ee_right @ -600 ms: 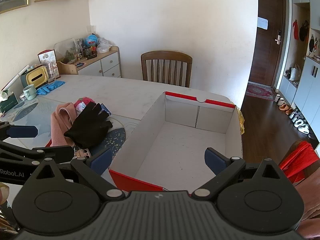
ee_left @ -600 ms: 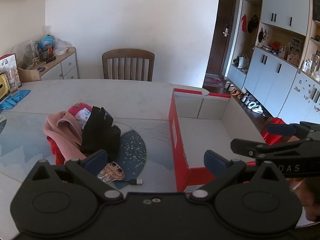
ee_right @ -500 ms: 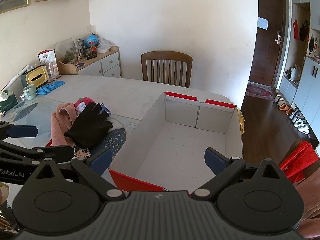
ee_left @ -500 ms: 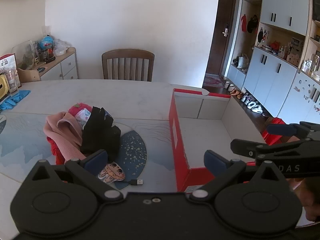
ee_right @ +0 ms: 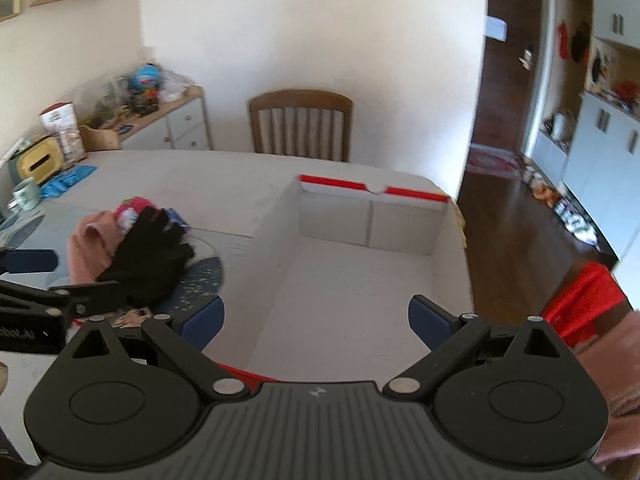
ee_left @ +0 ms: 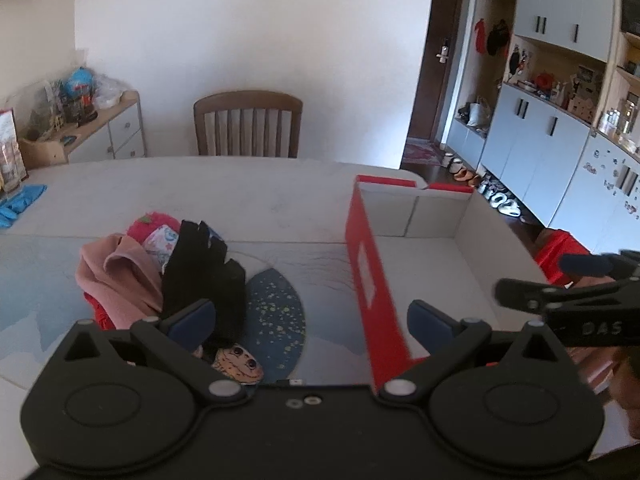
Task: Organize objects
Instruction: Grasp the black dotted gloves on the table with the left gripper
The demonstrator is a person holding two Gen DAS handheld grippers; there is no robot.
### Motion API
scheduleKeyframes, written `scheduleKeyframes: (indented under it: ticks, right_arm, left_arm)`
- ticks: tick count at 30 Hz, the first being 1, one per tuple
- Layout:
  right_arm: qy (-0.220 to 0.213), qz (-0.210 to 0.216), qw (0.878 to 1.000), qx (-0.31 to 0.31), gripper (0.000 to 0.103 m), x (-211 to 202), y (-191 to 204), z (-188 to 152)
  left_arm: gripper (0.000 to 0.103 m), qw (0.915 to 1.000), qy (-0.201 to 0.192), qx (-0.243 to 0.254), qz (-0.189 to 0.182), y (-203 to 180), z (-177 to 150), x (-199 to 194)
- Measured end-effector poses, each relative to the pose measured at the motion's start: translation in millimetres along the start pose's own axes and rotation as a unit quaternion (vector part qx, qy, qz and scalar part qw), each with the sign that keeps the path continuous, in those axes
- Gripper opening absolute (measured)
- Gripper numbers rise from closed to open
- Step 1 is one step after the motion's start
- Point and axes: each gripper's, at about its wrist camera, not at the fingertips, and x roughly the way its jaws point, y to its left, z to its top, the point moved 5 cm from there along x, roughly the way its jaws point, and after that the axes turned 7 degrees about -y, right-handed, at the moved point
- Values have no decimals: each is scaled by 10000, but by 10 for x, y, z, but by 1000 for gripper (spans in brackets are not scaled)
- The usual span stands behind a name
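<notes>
Left gripper (ee_left: 308, 320) spread wide, nothing between pads, hanging over clothes heap (ee_left: 160, 264) on table (ee_left: 260, 188) – likely lining up first pick. Right gripper (ee_right: 316, 316) equally agape over red box (ee_right: 360, 276), empty, ready as bin. Black glove (ee_right: 148, 256) tops heap; blurred underneath.

Sticker (ee_left: 236, 364) half hidden behind left tool (face only); cabinet clutter (ee_right: 140, 92) blurred.

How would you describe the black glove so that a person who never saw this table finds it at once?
Start from the red box on the table. To its left lies a small pile of soft things, with a pink cloth on the pile's left side. The black glove rests on top, the only black piece, its fingers pointing toward the chair.
</notes>
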Motion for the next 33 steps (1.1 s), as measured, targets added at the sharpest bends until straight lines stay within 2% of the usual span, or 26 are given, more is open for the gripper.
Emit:
scheduleKeyframes:
  ticks: [3,11,17,23,28,33]
  right_arm:
    - [124,-284,9994,127,99,71,-113,-22]
    - [325,-974,9942,333,96,294,-553,-12]
    - [512,-1364,9880,508,95,466,-831,-37]
    - [697,-1632,9828,504,93,620,-961,-103]
    - [900,-1747,9790,543,85,741,-1034,-180]
    - [1071,-1697,9779,596,70,815,-1036,-233]
  left_arm:
    - [100,10000,32,14,75,126,11,138]
    - [93,9965,144,392,724,620,102,680]
    - [86,9932,566,463,911,898,-22,1069]
    - [82,9900,873,564,957,972,-184,1264]
    - [80,9891,1003,614,890,978,-268,1284]
    - [71,9895,995,561,882,996,-275,1288]
